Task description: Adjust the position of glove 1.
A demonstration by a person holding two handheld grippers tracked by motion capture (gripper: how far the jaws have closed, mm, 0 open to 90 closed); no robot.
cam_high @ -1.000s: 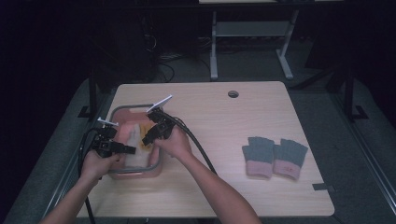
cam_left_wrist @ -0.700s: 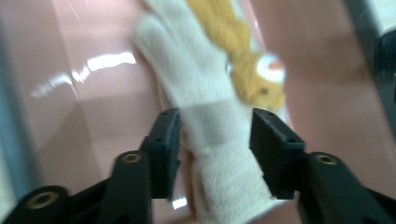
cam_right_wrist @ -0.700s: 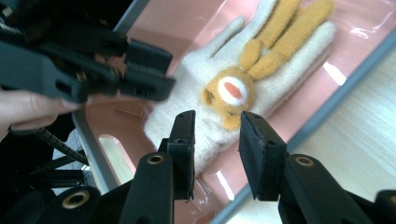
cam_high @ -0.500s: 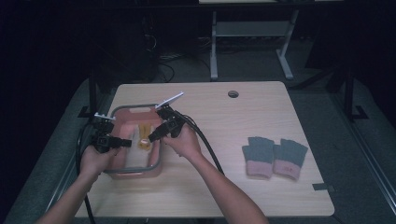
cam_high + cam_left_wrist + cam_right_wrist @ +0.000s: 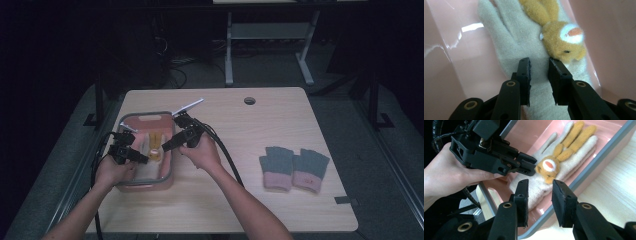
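Inside the pink bin [image 5: 145, 181] at the table's [image 5: 240, 210] left side lay a cream glove [image 5: 564, 162], flat on the bin floor; its long axis ran away from the person, with the fingers toward the far wall and the cuff toward the near one; an orange plush rabbit head [image 5: 548, 168] sat on the back of the glove, its long ears [image 5: 574, 138] stretched along the fingers in the same direction; the left gripper [image 5: 539, 70] hung low over the cuff end, its jaws slightly apart with a narrow gap and nothing between them, the right-hand jaw tip just beside the rabbit head; the right gripper [image 5: 540, 195] stood above the bin's right rim, its jaws spread wider and empty, pointing across at the left gripper [image 5: 526, 166] whose tip reached close to the rabbit head; the bin's grey rim and right wall stood between the right gripper and the glove; well apart on the table's right lay a pair of grey gloves [image 5: 294, 167] with pink cuffs, side by side, fingers pointing away from the person; a round hole [image 5: 249, 100] showed near the table's far edge.
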